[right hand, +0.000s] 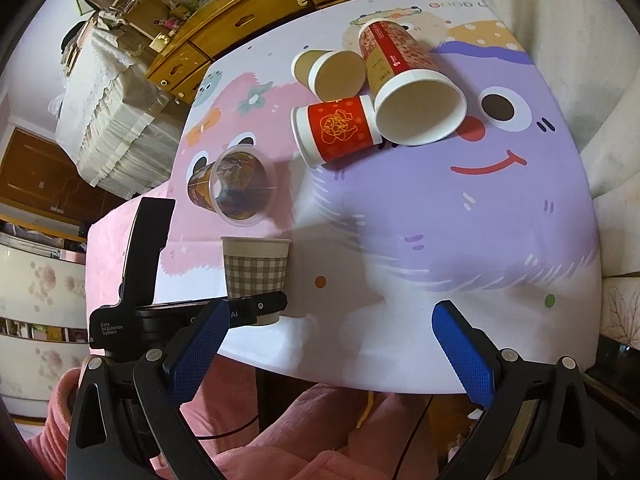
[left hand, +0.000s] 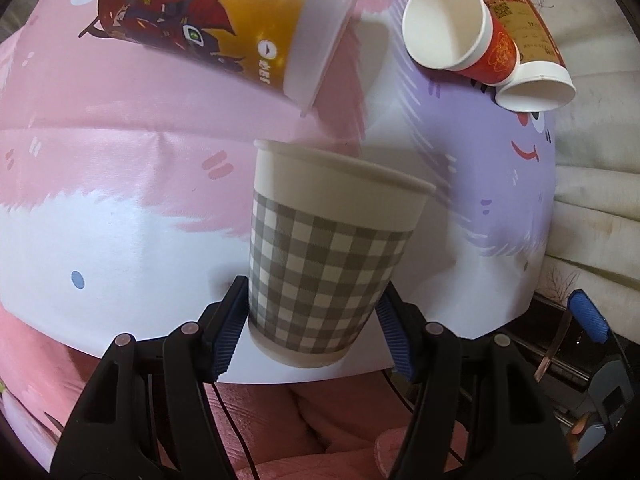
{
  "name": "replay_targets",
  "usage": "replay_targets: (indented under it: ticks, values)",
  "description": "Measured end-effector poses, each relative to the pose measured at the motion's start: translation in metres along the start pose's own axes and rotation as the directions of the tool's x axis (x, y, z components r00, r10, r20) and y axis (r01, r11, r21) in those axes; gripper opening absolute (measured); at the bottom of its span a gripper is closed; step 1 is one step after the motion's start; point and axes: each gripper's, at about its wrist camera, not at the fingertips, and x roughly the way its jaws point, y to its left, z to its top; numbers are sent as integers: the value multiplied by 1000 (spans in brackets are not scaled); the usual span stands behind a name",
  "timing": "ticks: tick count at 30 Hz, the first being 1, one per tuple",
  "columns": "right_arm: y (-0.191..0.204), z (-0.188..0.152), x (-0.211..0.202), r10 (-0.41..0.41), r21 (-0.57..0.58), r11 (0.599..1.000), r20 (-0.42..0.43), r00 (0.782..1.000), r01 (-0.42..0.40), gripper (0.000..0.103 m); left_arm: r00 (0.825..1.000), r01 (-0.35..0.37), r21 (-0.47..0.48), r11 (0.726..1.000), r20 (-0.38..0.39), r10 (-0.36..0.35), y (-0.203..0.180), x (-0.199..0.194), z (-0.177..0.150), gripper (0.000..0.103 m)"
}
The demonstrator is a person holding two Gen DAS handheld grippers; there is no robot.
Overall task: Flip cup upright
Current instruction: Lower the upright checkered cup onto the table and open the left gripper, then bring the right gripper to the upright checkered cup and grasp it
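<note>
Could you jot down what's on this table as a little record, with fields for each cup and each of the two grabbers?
checked cup: upright, near the table's front edge
left hand-held gripper: closed on the checked cup's lower part
right hand-held gripper: open, holding nothing
clear plastic cup: on its side
red cup: on its side
tall patterned cup: on its side, mouth toward the right camera
brown cups: two, on their sides at the back
table: cartoon-print cover in pink, purple and white
</note>
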Motion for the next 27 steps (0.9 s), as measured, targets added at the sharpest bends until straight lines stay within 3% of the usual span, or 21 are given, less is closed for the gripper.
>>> replay_targets:
  ticks: [2,6,10,12,15,20,23,27]
  values:
    - [-2,-1,1,8,9,1000,-2,1000,-8,103,1000,10,-12,1000,-15,-10,4,-4,2,63]
    - [-2,1,3,31,35,999,-12,999,-30,103,998,53,-31,998,-35,-54,8,-12,-4,81]
    - [-3,6,4,88,81,993,-19,996,-86,103,995,95,-15,995,-31,-95,8,-33,-14,82]
    - [1,10,7,109,100,989,-24,994,-106,103,996,89,4,996,2,-89,9,-50,-19,82]
    - [8,15,15,115,138,984,-37,993,-109,103,992,32,38,999,119,-36,12,-78,-27,82]
    - [23,11,32,148,236,962,-33,988,-136,103,941,-3,60,998,338,-18,40,-118,-47,82]
    - [33,3,48,147,290,948,-21,989,-134,103,915,-22,41,999,404,4,55,-126,-53,82]
    - [49,-8,72,82,308,948,-7,997,-76,103,878,-77,20,997,474,59,78,-129,-61,82]
